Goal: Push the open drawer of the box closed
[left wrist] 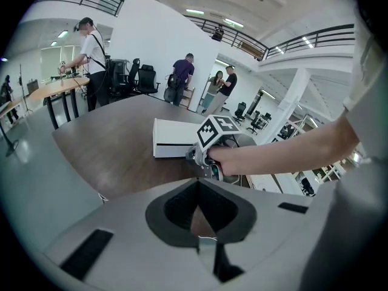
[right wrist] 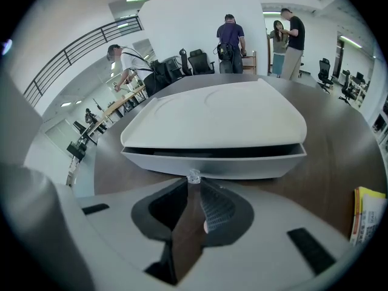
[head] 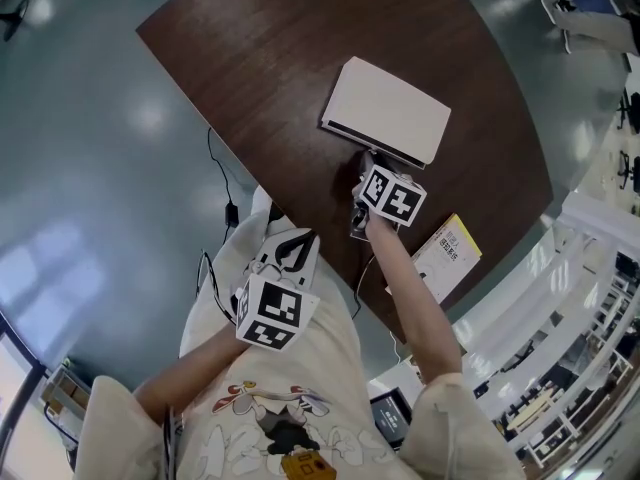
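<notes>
The person is holding the right gripper (head: pixel 372 170) out over the dark wooden table (head: pixel 250 78), right at the front of the white box (head: pixel 385 108); the box is lying flat near the middle of the table, with its drawer side turned toward the person. In the right gripper view the drawer (right wrist: pixel 242 164) is showing as a low white front under the lid, with a dark slit running between them, so it is not sitting fully in. The right gripper's (right wrist: pixel 193 185) jaws are drawn together at their tips and are holding nothing; the tips are sitting right at the small clear knob (right wrist: pixel 193 176) in the middle of the drawer front, and whether they are touching it is unclear.

The left gripper (head: pixel 298 244) is hanging back close to the person's body, off the near edge of the table and well apart from the box; in its own view the left gripper's (left wrist: pixel 197 183) jaws are likewise closed tip to tip with nothing between them. That view is looking across the table at the box (left wrist: pixel 173 139) and at the right gripper (left wrist: pixel 191 156) in the person's hand (left wrist: pixel 227 161).

A yellow booklet (head: pixel 450 251) is lying at the table's edge to the right of the person's right arm, apart from the box; several people are standing in the background (left wrist: pixel 180 77).
</notes>
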Motion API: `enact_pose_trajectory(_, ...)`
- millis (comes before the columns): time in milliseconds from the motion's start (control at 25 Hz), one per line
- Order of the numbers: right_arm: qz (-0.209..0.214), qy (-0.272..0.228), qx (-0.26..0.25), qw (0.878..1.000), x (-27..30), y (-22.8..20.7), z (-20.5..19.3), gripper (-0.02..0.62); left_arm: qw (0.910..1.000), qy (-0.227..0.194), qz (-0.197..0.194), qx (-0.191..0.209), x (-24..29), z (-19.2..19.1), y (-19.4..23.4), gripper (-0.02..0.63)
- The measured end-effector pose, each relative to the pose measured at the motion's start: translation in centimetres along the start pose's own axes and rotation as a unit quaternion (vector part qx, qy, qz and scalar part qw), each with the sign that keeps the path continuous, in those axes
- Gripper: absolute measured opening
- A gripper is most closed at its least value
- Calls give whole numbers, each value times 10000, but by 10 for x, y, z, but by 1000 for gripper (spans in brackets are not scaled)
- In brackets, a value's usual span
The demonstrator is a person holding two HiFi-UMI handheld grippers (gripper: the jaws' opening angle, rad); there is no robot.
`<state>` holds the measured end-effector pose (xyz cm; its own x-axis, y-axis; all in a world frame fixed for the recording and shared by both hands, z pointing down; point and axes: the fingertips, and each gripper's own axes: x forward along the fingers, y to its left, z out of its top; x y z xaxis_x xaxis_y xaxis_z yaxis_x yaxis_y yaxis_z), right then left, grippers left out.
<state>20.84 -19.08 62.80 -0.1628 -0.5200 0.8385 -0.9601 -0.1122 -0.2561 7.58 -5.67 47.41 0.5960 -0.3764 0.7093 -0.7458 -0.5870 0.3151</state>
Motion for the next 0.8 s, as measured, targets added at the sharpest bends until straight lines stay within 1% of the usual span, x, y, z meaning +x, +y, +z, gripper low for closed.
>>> enact_pose_trajectory(160,-15,-29,12,10000,-3,5,8,69,10000,-6,27,-15,-9,1,0,6)
enact_pose_trajectory(440,-31,-17,54,10000,2,5,11,69,10000,10,6,-30,-7,0,3,6)
enact_pose_trajectory(680,33,-112,187,9998,1,-5,7,72,10000,7,-45,23,-3,-5,-8,5)
enact_pose_trajectory(760,115,-35,287,9995,2,-2,4,82,10000,0,-81,48,-4,-5,-8,5)
enact_pose_trajectory(800,168,29,347,9993,2,0,1,103,9999,-7,-103,72,-5,-5,-8,6)
